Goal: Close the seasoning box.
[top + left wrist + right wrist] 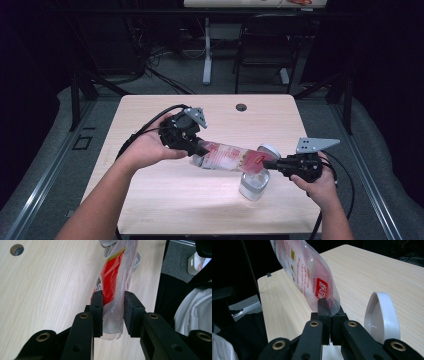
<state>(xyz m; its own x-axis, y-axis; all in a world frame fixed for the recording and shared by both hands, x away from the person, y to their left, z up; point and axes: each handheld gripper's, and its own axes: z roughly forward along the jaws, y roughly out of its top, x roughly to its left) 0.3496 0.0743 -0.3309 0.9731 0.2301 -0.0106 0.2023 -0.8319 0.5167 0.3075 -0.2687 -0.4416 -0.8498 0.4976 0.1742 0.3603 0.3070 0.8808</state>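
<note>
My left fingers (97, 312) clamp the bottom end of the pouch (113, 287), one pad on each flat face, so the bag cannot slip while it hangs tilted. My right fingers (323, 307) are clenched tight on the opposite end, pinching its thin edge just past the red label. Between the two grips the pouch (227, 156) stretches nearly level above the bench (150, 200), its right end lower. I judge I hold it this way to steer that end toward the jar (254, 185), which stands directly under my right fingers, so the contents can slide down into it once the top is open. Whether the top is already torn I cannot tell.

Just beyond my right fingers, beside the jar on its far side, the white lid (382, 317) rests on the bench, set aside so the mouth stays free.

Counting outward: two grippers, left gripper (202, 148) and right gripper (280, 163), both gripping; one pouch; one jar; one lid; one bench with one round cable hole (241, 107) at its far edge.
</note>
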